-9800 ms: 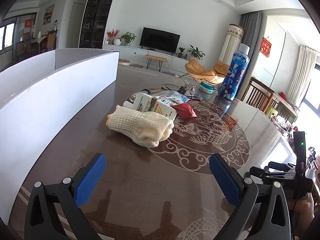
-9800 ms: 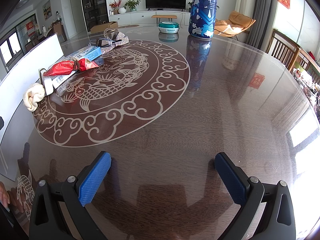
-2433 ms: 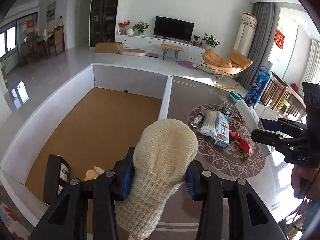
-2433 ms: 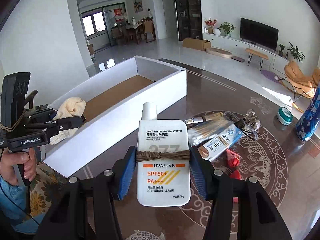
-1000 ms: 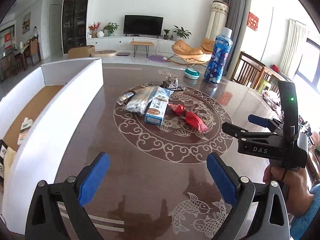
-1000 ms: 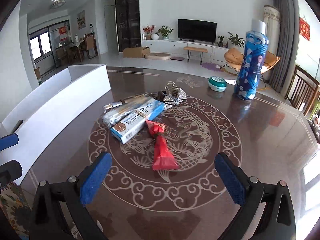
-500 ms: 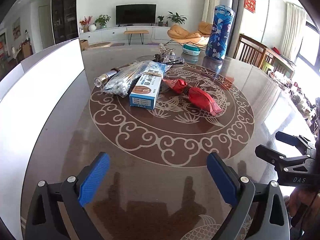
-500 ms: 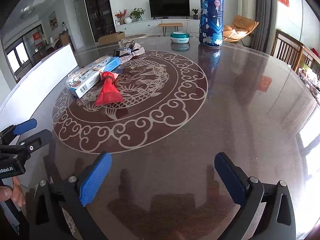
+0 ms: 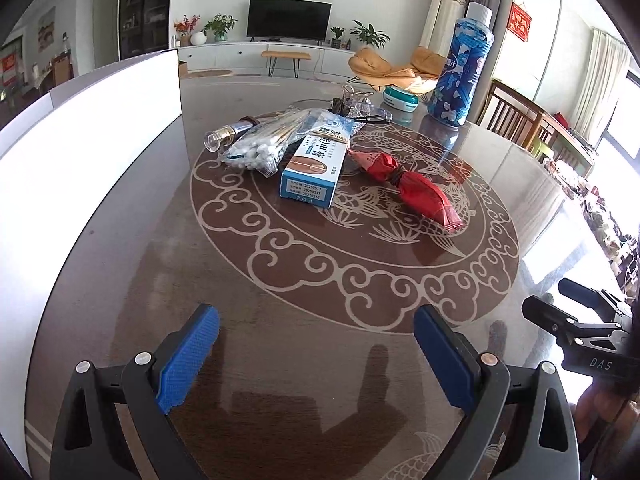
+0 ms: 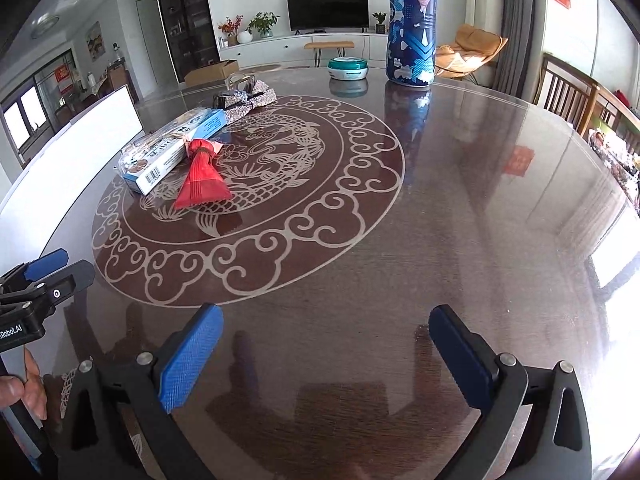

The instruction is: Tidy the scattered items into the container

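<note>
A blue and white carton (image 9: pixel 314 165) (image 10: pixel 172 152) lies on the round dark table, with a red packet tied in the middle (image 9: pixel 412 186) (image 10: pixel 202 178) just right of it. A clear bag of cotton swabs (image 9: pixel 268 140) and a small glass bottle (image 9: pixel 220 137) lie left of the carton. A shiny bow clip (image 10: pixel 248 100) sits behind them. The white box (image 9: pixel 80 152) (image 10: pixel 68 152) stands along the table's left side. My left gripper (image 9: pixel 316 354) is open and empty, low over the near table. My right gripper (image 10: pixel 326 354) is open and empty too, to the right of the items.
A tall blue bottle (image 9: pixel 460 76) (image 10: pixel 412 24) and a small teal tin (image 9: pixel 401 100) (image 10: pixel 348 68) stand at the far side of the table. Wooden chairs (image 9: pixel 520 124) stand beyond the right edge. A hand (image 10: pixel 16 384) holds the left gripper's handle.
Both grippers, empty since dropping the glove and sunscreen tube in the box, have come down low over the table. The left one has closed in on the carton and red packet.
</note>
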A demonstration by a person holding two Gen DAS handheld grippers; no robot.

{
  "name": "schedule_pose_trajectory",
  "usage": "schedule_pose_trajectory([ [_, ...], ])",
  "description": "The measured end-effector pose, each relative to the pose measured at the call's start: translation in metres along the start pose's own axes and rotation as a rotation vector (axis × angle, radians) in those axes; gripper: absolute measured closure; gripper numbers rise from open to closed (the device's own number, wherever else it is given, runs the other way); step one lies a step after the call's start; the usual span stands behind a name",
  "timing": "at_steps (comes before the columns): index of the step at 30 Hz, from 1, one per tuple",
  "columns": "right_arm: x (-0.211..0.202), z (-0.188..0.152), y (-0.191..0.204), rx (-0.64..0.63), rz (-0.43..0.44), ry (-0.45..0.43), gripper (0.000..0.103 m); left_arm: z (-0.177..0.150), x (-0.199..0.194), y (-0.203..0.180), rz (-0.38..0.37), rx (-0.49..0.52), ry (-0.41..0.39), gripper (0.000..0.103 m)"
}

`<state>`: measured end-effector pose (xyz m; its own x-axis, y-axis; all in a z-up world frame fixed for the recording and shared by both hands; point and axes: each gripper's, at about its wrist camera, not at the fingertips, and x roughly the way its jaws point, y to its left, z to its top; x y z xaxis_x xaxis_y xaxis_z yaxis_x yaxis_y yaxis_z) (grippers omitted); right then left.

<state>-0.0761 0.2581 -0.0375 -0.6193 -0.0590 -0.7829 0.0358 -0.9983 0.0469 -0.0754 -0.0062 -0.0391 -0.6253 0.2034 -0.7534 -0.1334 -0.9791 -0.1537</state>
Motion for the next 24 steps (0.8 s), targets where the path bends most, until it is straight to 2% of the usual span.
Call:
schedule_pose_trajectory([
  [24, -0.0017, 0.0004, 0.0001, 0.003, -0.021, -0.010, 0.000, -0.0009, 0.0063, -0.0025, 0.038, 0.014, 0.033, 0.004],
])
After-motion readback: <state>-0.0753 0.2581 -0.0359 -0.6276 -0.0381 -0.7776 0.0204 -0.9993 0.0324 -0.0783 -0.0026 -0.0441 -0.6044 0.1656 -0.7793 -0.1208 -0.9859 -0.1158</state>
